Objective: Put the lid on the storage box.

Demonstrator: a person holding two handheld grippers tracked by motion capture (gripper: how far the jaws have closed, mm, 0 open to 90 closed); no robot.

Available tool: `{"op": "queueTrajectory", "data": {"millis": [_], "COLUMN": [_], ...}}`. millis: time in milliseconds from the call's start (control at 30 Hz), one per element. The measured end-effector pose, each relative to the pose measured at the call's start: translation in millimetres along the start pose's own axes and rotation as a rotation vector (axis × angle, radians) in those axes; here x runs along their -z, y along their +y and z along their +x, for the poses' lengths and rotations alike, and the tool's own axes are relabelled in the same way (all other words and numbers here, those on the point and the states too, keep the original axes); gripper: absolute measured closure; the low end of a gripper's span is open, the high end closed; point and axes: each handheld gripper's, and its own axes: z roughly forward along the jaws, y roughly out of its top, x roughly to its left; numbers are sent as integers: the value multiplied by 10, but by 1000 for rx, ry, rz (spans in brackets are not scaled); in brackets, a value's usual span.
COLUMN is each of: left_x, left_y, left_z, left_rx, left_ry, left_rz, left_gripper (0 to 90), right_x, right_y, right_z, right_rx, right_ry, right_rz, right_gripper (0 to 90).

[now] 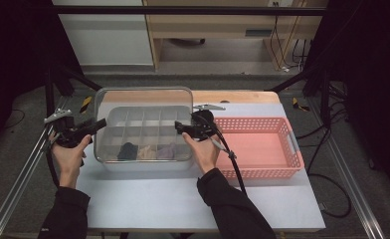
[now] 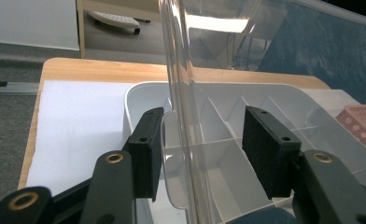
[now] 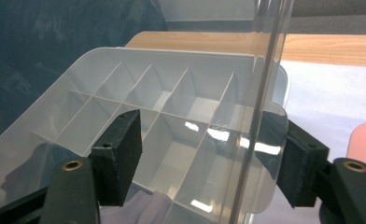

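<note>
A white divided box (image 1: pixel 114 115) sits on the table, with black, beige and purple cloth pieces (image 1: pixel 146 152) in its front row. A clear lid (image 1: pixel 143 92) stands tilted over it. My left gripper (image 1: pixel 101 123) is at the lid's left edge. In the left gripper view it (image 2: pixel 202 126) is open, its jaws straddling the lid's rim (image 2: pixel 179 70) without pinching it. My right gripper (image 1: pixel 179 128) is at the lid's right edge. It (image 3: pixel 204 123) is also open, with the lid's rim (image 3: pixel 265 70) between its jaws above the box's compartments (image 3: pixel 172 88).
A pink perforated basket (image 1: pixel 292 149) stands directly right of the box, close to my right hand. White table covering (image 1: pixel 158 199) stretches in front of both. A wooden table edge (image 1: pixel 233 96) runs along the back.
</note>
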Motion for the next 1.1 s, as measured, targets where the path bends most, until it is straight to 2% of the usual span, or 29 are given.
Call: {"op": "queueTrajectory", "data": {"millis": [400,633,1100], "left_x": [-109,-136,-224], "left_y": [-24,-32,-65], "left_z": [50,56,115], "left_rx": [14,20,31], "left_ry": [6,3,-1], "left_rz": [25,37,68], "left_gripper": [472,471,465], "right_x": [-125,-179,-307], "right_y": [-33,-56,-104], "right_z": [-34,-35,-42], "right_rx": [-26,-18,-36], "right_ry": [-7,-22,-34], "right_rz": [11,10,12], "right_gripper": [280,231,170]}}
